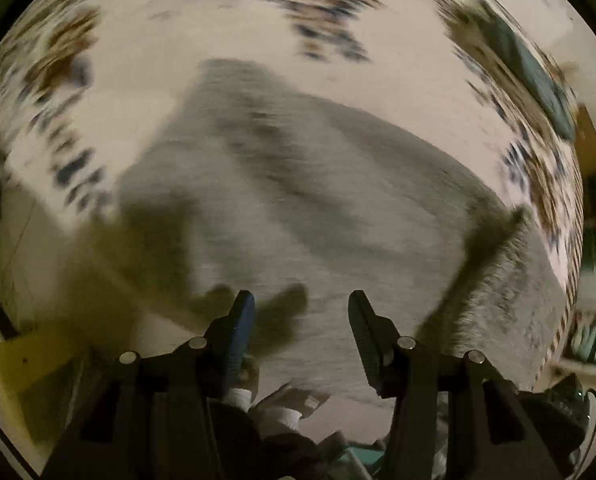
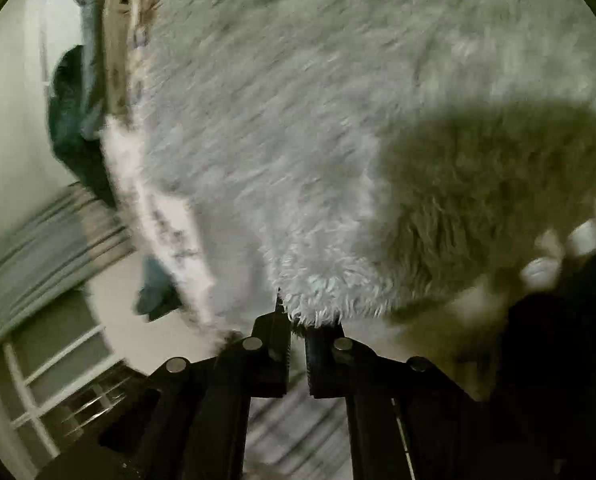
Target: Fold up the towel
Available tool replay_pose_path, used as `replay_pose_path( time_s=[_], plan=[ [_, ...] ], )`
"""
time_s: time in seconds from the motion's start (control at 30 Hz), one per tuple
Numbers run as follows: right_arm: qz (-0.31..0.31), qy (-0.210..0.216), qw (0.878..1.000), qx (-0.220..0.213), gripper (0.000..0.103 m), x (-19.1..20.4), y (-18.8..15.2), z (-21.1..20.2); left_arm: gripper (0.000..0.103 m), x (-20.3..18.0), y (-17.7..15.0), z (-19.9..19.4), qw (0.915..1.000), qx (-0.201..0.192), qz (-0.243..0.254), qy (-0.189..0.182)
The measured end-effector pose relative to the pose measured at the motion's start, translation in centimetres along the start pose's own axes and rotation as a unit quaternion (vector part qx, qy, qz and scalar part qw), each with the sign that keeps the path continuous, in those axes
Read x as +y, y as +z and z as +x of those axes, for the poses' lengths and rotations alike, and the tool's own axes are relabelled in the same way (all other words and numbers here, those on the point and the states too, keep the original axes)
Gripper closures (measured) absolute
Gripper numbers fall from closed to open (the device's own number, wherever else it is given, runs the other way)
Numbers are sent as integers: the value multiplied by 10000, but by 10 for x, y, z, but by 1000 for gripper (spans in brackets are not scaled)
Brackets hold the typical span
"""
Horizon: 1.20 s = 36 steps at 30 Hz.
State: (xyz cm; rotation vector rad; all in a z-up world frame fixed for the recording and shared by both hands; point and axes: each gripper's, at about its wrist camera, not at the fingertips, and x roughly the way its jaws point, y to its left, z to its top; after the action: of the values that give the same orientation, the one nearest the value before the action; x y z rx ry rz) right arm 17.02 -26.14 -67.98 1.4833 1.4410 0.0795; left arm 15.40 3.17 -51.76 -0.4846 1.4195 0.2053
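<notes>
Right gripper [image 2: 296, 320] at bottom centre of its frame is pinching the fluffy edge of the grey towel [image 2: 298, 120], fingers [image 2: 276, 332] nearly pressed together with pile sticking out between them; towel is filling the upper and right part of that view, shadow over its right side, blurred. Left gripper [image 1: 301, 312] at bottom centre of the left wrist view is hanging spread wide, gripping nothing, towel [image 1: 298, 200] lying ahead of it across a patterned cloth [image 1: 178, 40], a raised flap at lower right of frame. Both views are smearing, so fold count is hard to tell; judging, one fold is under way with a corner lifted, laying it over and squaring the edges is looking left to do
</notes>
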Motion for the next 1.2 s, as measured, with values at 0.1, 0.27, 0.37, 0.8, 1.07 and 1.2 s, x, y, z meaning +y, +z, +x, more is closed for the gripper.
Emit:
replay_pose_path(
  time_s=[0.1,0.27,0.37,0.8,1.07,1.2],
  plan=[
    [-404,-434,9980,200,95,12,-8,13,24,32,-2,1,9991,-105,-398,-69],
    [-914,-1421,9854,209,40,13,-9,13,19,85,-3,15,9844,-296,-1490,-891],
    [-1378,-1543,9783,120,38,29,-15,2,19,103,-3,33,9698,-428,-2068,-1224],
    [-1908,-1955,9616,-251,37,59,3,-5,79,101,42,65,9656,-1115,-1989,-1250],
    [-1948,-1680,9662,-183,37,47,2,-33,87,44,31,-27,9609,-2232,-1021,-1282],
    [-1938,-1451,9698,-278,37,39,9,-66,87,-19,19,-88,9513,-2674,-195,-1521]
  ],
)
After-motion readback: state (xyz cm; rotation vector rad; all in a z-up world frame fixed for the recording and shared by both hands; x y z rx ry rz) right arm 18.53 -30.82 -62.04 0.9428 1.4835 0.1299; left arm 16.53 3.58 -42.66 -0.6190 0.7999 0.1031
